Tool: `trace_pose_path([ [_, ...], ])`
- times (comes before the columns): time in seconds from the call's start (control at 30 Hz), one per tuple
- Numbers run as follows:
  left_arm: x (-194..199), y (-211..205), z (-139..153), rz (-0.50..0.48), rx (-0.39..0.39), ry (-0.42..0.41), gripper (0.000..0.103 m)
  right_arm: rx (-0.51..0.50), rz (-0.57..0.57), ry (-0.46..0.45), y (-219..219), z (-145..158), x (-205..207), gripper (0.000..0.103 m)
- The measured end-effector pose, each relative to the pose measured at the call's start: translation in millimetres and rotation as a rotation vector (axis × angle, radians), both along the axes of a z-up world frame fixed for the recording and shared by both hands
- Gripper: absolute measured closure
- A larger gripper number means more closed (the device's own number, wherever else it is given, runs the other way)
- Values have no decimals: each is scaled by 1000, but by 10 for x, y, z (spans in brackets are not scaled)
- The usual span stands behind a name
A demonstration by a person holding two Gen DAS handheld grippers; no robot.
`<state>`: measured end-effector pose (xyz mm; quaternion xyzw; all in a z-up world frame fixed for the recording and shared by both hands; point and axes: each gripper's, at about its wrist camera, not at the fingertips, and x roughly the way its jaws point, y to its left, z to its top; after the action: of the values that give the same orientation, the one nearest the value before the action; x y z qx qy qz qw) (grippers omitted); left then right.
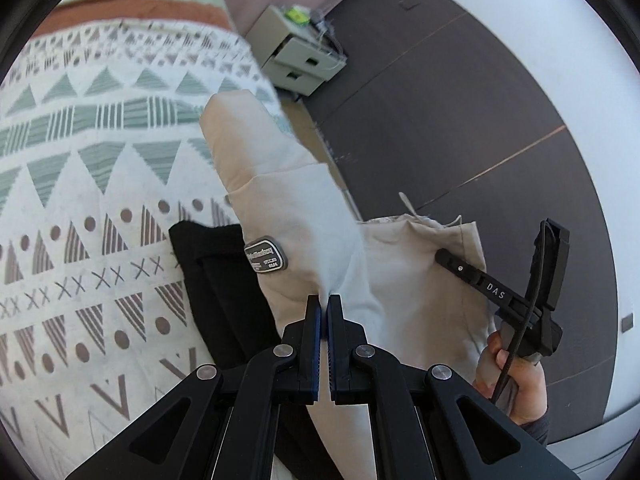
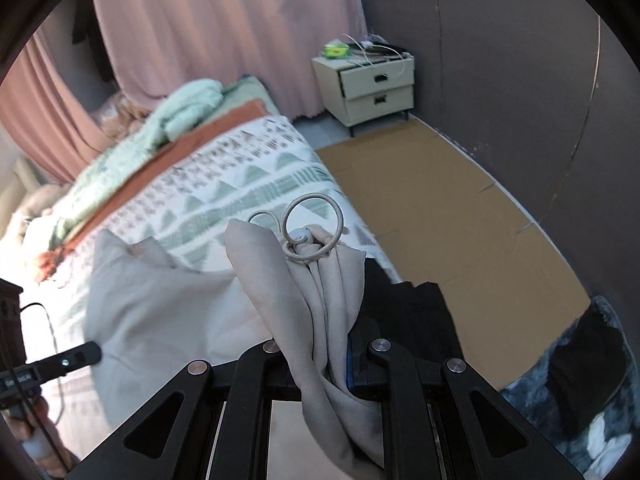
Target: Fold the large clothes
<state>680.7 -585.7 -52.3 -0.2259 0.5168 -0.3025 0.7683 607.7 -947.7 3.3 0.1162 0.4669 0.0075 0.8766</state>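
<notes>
- Left gripper (image 1: 324,300) comes first: we see its two fingers pressed together on a fold of the beige garment (image 1: 296,208), pinching the cloth at the tips.
- From that pinch, we see the garment hang up and away over the patterned bedspread (image 1: 100,160); a dark oval patch (image 1: 266,255) is sewn on its near face.
- Under the beige cloth, we note a black garment (image 1: 212,280) lying on the bedspread.
- Further right in the left wrist view, we see a hand (image 1: 516,384) holding the other tool, with the beige cloth running across to it.
- Right gripper (image 2: 320,360) is closed on a bunched part of the same beige garment (image 2: 320,300); the cloth fills the gap and hides the left finger, while the blue pad (image 2: 351,364) of the right finger presses against it.
- Above that bunch, we see a looped drawcord (image 2: 316,228) standing out of the gathered cloth.
- At the far right we see brown cardboard (image 2: 420,208) on the floor and a two-drawer nightstand (image 2: 372,88) by the pink curtain (image 2: 224,28).
</notes>
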Motion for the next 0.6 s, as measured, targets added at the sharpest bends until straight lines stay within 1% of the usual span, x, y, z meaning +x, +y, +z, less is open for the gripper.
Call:
trace_pose_path([
  [0.07, 69, -1, -147, 24, 51, 45, 98, -23, -38, 26, -58, -135, 77, 88],
  [0.1, 92, -15, -198, 21, 63, 56, 95, -27, -62, 41, -105, -205, 108, 84],
  [0.13, 100, -24, -231, 24, 83, 66, 85, -29, -86, 52, -148, -261, 146, 77],
  [0.17, 100, -18, -254, 17, 78, 59, 74, -29, -109, 62, -191, -299, 154, 70],
  [0.2, 86, -3, -263, 6, 56, 48, 70, -27, -132, 69, -237, -344, 173, 58],
  [0.23, 65, 14, -276, -3, 39, 37, 63, -24, -146, 72, -275, -368, 165, 47],
  [0.27, 37, 29, -270, -7, 39, 24, 57, -19, -153, 73, -312, -380, 126, 44],
  [0.3, 10, 48, -271, -7, 45, 17, 55, -17, -157, 69, -364, -374, 78, 43],
  [0.37, -29, 91, -306, 10, 61, 28, 38, -35, -178, 58, -441, -312, -98, 43],
  [0.4, -35, 115, -335, 22, 52, 40, 35, -37, -185, 55, -492, -308, -133, 42],
  [0.47, -59, 152, -378, 45, 41, 79, 34, -36, -205, 39, -609, -219, -354, 37],
  [0.5, -67, 155, -391, 41, 37, 89, 34, -32, -223, 27, -690, -173, -505, 31],
  [0.53, -73, 156, -404, 37, 36, 92, 34, -28, -239, 15, -758, -136, -642, 29],
  [0.6, -104, 148, -400, 31, 41, 80, 34, -16, -267, -2, -902, -83, -937, 28],
])
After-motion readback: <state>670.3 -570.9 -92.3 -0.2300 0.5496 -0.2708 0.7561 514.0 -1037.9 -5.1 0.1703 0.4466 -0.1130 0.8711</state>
